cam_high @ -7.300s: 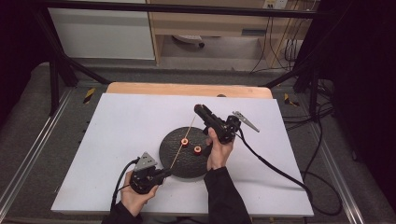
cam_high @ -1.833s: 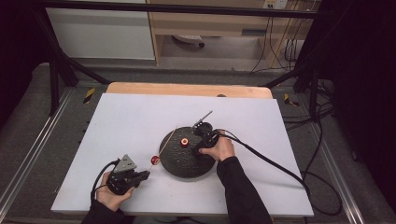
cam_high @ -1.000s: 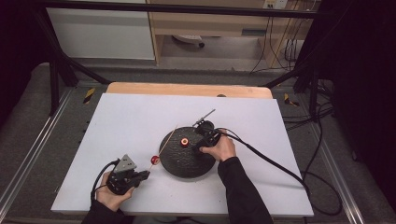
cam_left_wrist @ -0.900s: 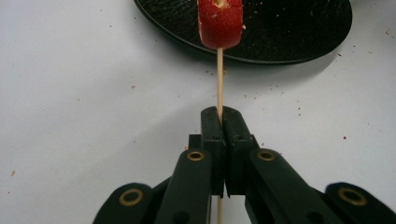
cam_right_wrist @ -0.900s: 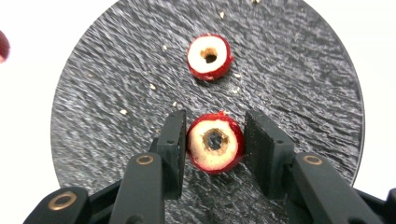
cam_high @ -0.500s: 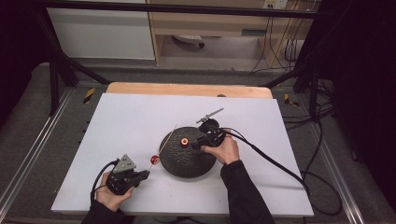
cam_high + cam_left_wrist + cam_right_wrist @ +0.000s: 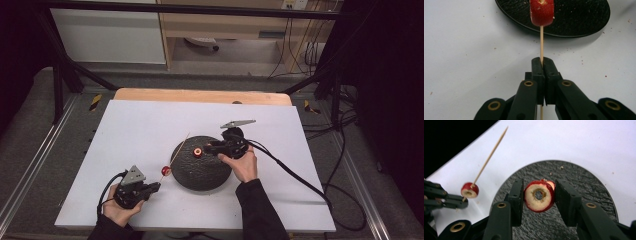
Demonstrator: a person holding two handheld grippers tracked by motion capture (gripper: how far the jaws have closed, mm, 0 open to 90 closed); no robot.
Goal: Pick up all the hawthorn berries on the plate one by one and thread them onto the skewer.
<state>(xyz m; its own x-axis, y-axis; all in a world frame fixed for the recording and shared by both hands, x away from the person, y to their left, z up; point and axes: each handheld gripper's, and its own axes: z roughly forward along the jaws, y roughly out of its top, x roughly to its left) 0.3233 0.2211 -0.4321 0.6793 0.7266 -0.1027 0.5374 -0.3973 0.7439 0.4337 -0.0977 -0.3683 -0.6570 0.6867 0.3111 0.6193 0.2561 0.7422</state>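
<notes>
Skewer, one red fruit ring threaded, sits clamped in the left gripper's fingers, lower left; right gripper's fingers squeeze another ring above the dark plate, centre frame

Colours on the white worktop
Black pebbled plate; red-skinned, cream-fleshed fruit rings, one on a pale wooden skewer; black jaws with brass rivets
</notes>
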